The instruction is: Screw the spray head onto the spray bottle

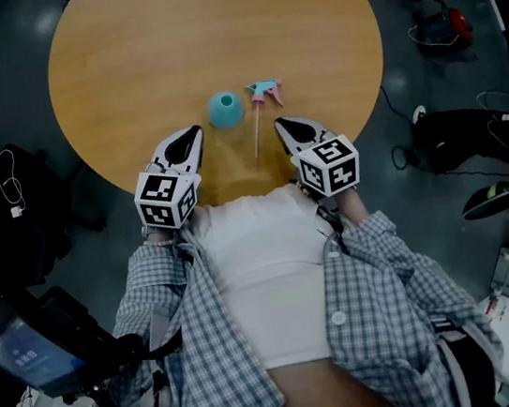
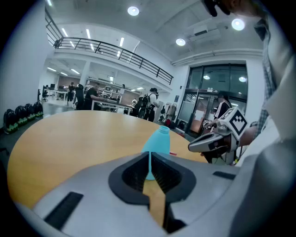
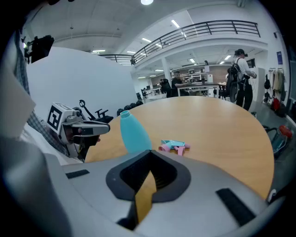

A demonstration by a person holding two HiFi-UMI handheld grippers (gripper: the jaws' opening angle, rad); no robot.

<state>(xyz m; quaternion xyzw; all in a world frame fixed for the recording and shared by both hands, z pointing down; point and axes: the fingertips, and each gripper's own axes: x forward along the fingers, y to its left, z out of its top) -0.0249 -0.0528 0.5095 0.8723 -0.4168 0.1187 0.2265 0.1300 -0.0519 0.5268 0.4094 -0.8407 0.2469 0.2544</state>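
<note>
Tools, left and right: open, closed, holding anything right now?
Left tool: closed, empty; the teal plastic spray bottle stands untouched ahead of it.
Right tool: closed, empty; the teal-and-pink spray head lies untouched on the round wooden table.

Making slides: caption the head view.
Both shut, left gripper and right gripper face teal spray bottle and loose spray head on round table.

tabletop (image 1: 209,24): we see a smooth wood-look board with a soft satin sheen.
spray bottle (image 1: 224,109): on the tabletop; we read smooth, matt plastic.
spray head (image 1: 263,92): on the tabletop; smooth plastic.
left gripper (image 1: 195,132), right gripper (image 1: 279,124): over the tabletop's near edge; smooth matt plastic shells, ribbed dark pads (image 2: 136,176).
shirt (image 1: 377,265): by the tabletop's near edge; woven cloth, matt.
</note>
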